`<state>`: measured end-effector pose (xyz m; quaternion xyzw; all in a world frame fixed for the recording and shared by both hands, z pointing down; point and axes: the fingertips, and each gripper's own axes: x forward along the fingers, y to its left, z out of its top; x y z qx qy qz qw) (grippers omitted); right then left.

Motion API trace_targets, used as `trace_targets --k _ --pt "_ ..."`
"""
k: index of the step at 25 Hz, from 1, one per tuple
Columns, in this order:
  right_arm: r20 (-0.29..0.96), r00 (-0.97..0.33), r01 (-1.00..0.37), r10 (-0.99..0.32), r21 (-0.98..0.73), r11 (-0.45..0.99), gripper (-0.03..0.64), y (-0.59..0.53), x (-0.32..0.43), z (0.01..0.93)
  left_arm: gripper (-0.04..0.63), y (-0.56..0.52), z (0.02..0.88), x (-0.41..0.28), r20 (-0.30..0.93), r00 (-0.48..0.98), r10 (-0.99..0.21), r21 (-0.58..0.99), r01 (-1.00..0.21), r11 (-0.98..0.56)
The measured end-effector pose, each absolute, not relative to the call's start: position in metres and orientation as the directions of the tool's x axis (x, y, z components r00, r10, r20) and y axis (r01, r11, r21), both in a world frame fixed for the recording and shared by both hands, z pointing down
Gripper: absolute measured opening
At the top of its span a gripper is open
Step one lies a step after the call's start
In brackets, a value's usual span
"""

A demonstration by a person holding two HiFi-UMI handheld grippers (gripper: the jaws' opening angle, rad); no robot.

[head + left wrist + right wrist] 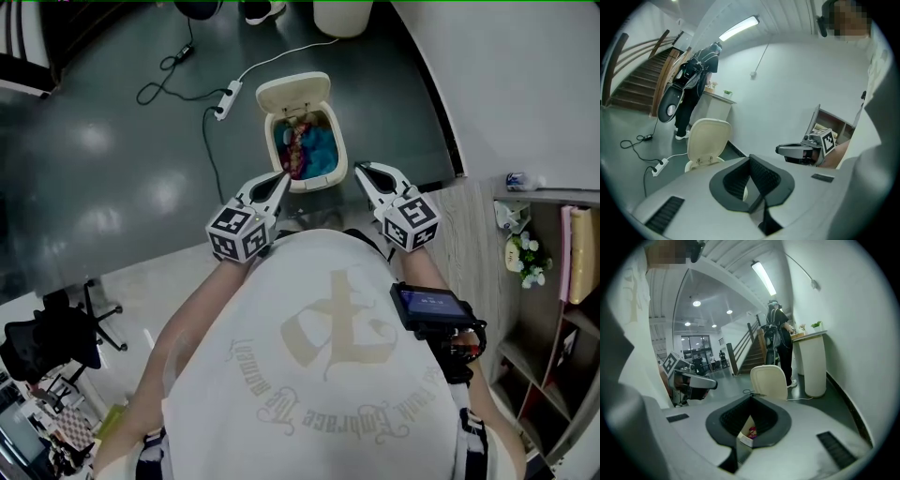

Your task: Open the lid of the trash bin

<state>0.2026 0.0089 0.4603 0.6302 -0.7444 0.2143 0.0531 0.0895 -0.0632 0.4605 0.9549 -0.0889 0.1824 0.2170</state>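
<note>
From the head view, the trash bin (330, 178) stands on the dark floor (112, 159) just beyond my two grippers. Its cream lid (293, 92) is tipped up and back on the far side, and blue and red rubbish (307, 150) shows inside. My left gripper (281, 176) points at the bin's near left corner and my right gripper (359, 169) at its near right corner. Both are just beside the rim, though I cannot tell if they touch it. A power strip (228, 98) and its cable lie left of the bin, the white wall (506, 84) curves close on its right, and open floor spreads to the left.

In the left gripper view, my fingers (764, 176) are closed together with nothing between them. The lid (708, 138) stands upright beyond them, and the power strip (660, 166) lies to the bin's left. A person (693, 84) stands well behind the bin by a staircase (637, 79).

In the right gripper view, my fingers (764, 416) are also closed and empty, and the bin's rim (746, 434) shows just past them. The lid (768, 382) rises behind it. A white pedestal (811, 362) stands right of the bin, against the wall.
</note>
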Motion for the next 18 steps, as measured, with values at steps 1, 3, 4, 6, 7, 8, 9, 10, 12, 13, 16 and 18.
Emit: trace_targets --k 1,3,4,6,7,8,9,10,12,13,16,18 --pt "0.349 -0.2 -0.961 -0.916 -0.253 0.114 0.003 0.0088 0.2025 0.4606 0.012 -0.0643 0.4598 0.0892 0.386 0.918 -0.093 0.38 -0.25 -0.89" --pt "0.349 -0.2 -0.961 -0.915 -0.253 0.114 0.003 0.0071 0.2019 0.4613 0.012 -0.0673 0.4591 0.0876 0.387 0.917 -0.097 0.379 -0.254 -0.89" --pt "0.349 -0.2 -0.961 -0.915 -0.252 0.114 0.003 0.006 0.2015 0.4613 0.012 -0.0686 0.459 0.0866 0.388 0.916 -0.099 0.378 -0.257 -0.889" --pt "0.347 -0.2 -0.961 -0.916 -0.253 0.114 0.003 0.0049 0.2007 0.4604 0.012 -0.0691 0.4594 0.0847 0.391 0.915 -0.101 0.378 -0.26 -0.888" --pt "0.346 -0.2 -0.961 -0.917 -0.253 0.114 0.003 0.0046 0.2004 0.46 0.012 -0.0687 0.4599 0.0842 0.393 0.914 -0.101 0.379 -0.261 -0.888" --pt "0.345 -0.201 -0.96 -0.917 -0.254 0.115 0.003 0.0043 0.2001 0.4599 0.012 -0.0684 0.4606 0.0839 0.395 0.913 -0.1 0.38 -0.262 -0.887" --pt "0.346 -0.201 -0.96 -0.917 -0.254 0.115 0.003 0.0036 0.1997 0.4602 0.012 -0.0686 0.4613 0.0836 0.396 0.913 -0.099 0.381 -0.261 -0.887" --pt "0.346 -0.201 -0.96 -0.916 -0.255 0.115 0.003 0.0027 0.1992 0.4606 0.012 -0.069 0.4619 0.0835 0.398 0.912 -0.097 0.382 -0.261 -0.886" --pt "0.348 -0.201 -0.96 -0.916 -0.257 0.113 0.003 0.0018 0.1984 0.4617 0.012 -0.0696 0.4627 0.0836 0.399 0.912 -0.092 0.384 -0.258 -0.887" --pt "0.349 -0.201 -0.959 -0.915 -0.259 0.112 0.003 0.0025 0.1982 0.4626 0.012 -0.0693 0.463 0.0838 0.4 0.912 -0.09 0.384 -0.256 -0.887" --pt "0.353 -0.199 -0.959 -0.914 -0.262 0.108 0.003 0.0063 0.1982 0.4647 0.012 -0.0668 0.4636 0.0836 0.402 0.911 -0.088 0.383 -0.255 -0.888" --pt "0.356 -0.199 -0.959 -0.913 -0.264 0.106 0.003 0.009 0.198 0.4656 0.012 -0.0651 0.4639 0.083 0.405 0.91 -0.088 0.383 -0.256 -0.888"
